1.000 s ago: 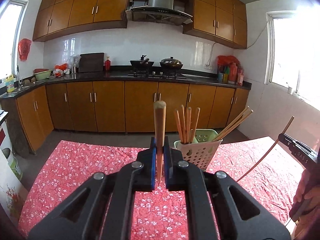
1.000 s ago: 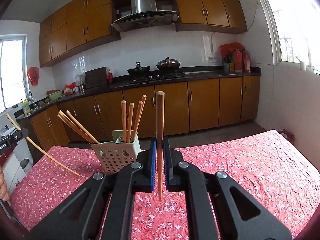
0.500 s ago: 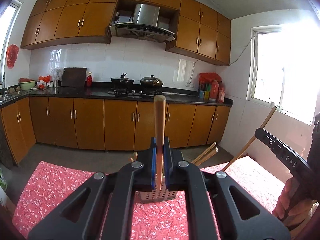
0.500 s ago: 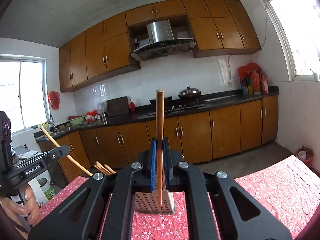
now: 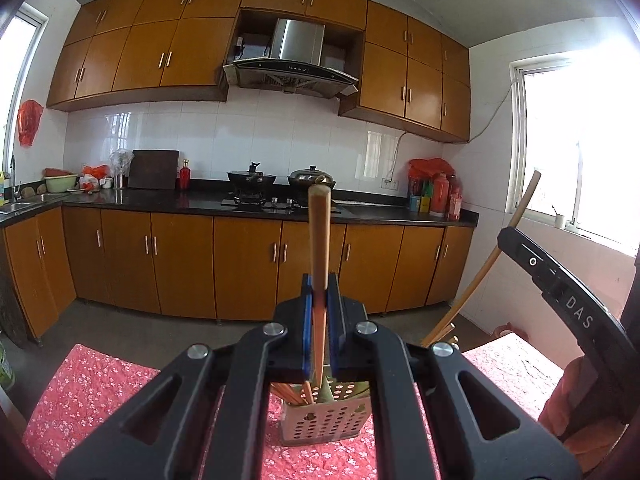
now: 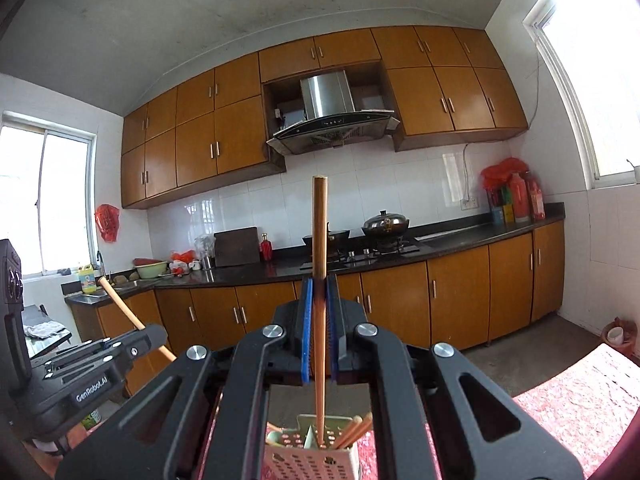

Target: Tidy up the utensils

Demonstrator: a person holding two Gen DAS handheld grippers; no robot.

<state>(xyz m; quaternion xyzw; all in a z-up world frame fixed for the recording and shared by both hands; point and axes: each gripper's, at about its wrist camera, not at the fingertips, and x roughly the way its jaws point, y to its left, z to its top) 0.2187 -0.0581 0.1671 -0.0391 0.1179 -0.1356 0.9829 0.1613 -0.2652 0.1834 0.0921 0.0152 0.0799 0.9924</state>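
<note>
Kitchen background, items noted:
- Wooden upper cabinets (image 5: 168, 52) along the wall; matching base cabinets (image 5: 180, 264) under a black countertop (image 5: 200, 202).
- Steel range hood (image 5: 292, 60) above a gas hob (image 5: 276, 202).
- Black wok (image 5: 252, 176) and lidded steel pot (image 5: 312, 176), side by side on the hob.
- Dark cutting board (image 5: 154, 168) leaning on white tiles; red bottle (image 5: 184, 172) just beside it.
- Green basin (image 5: 61, 182) near the sink.
- Red plastic bag (image 5: 29, 122) hanging by the left window.
- Red floral tablecloth (image 5: 96, 392).
</note>
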